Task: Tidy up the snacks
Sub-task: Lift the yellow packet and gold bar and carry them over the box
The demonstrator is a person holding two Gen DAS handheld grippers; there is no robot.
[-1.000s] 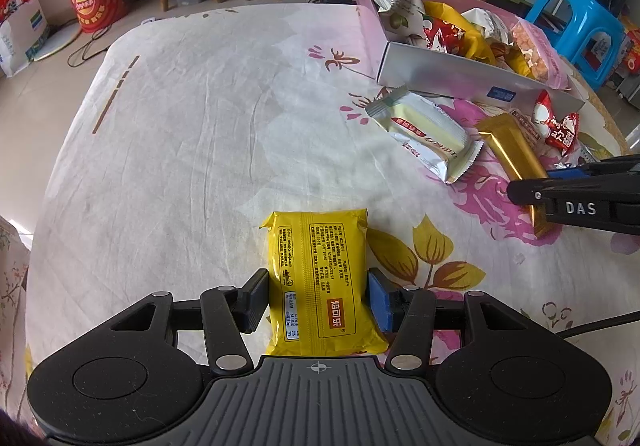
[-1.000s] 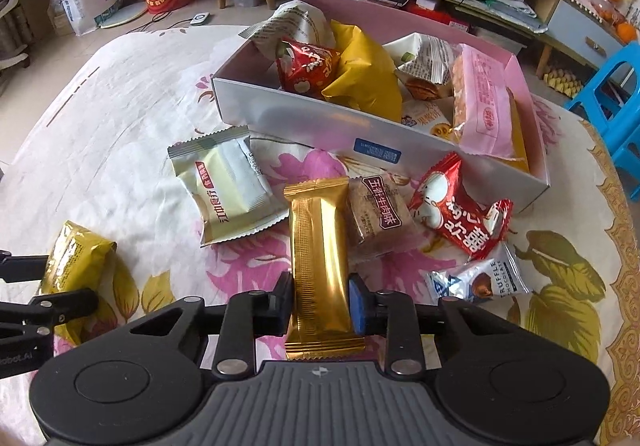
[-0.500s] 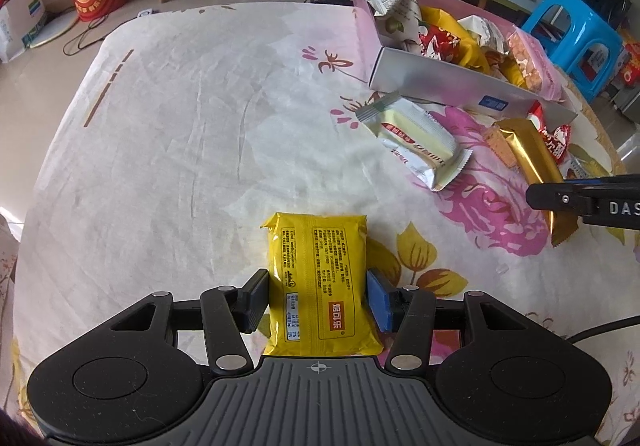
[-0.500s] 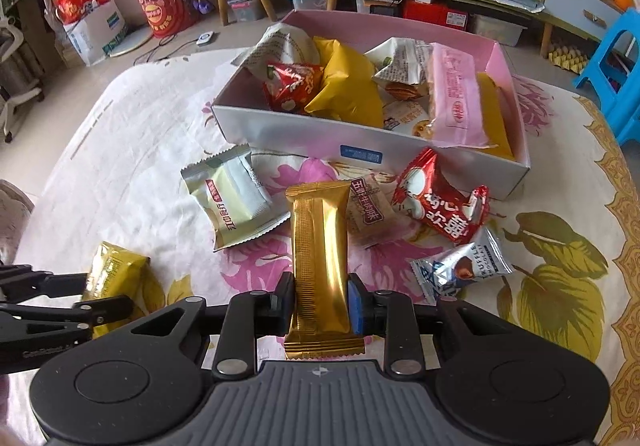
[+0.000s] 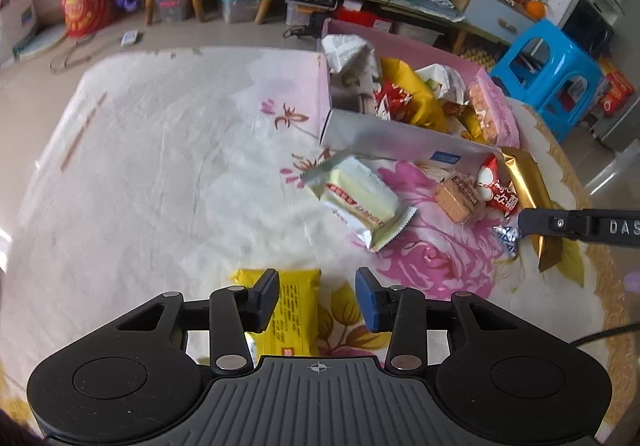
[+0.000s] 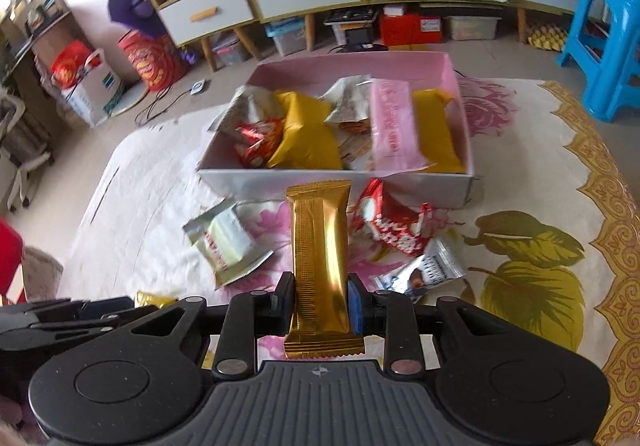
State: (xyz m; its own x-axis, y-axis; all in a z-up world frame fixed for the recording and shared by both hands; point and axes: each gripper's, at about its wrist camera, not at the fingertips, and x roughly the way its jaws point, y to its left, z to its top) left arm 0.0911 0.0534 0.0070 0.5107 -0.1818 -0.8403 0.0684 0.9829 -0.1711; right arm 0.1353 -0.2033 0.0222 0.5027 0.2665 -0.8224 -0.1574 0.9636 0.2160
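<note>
My left gripper [image 5: 317,298] is open above a yellow snack pack [image 5: 294,316] that lies on the cloth below, off to the left between the jaws. My right gripper [image 6: 322,306] is shut on a gold bar [image 6: 320,262] and holds it raised in front of the pink snack box [image 6: 348,188]. The gold bar [image 5: 526,182] and right gripper also show in the left wrist view. The box [image 5: 384,134] holds several packs. A pale green pack [image 5: 360,202] lies before it.
A red pack [image 6: 396,226], a silver truffle pack [image 6: 424,270] and a brown biscuit [image 5: 458,200] lie loose on the floral cloth [image 5: 160,166]. A blue stool [image 6: 604,42] stands at the right. Cabinets and bags stand on the floor behind the table.
My left gripper has opened, let go of the yellow pack and risen above it. My right gripper has lifted the gold bar and carried it toward the box.
</note>
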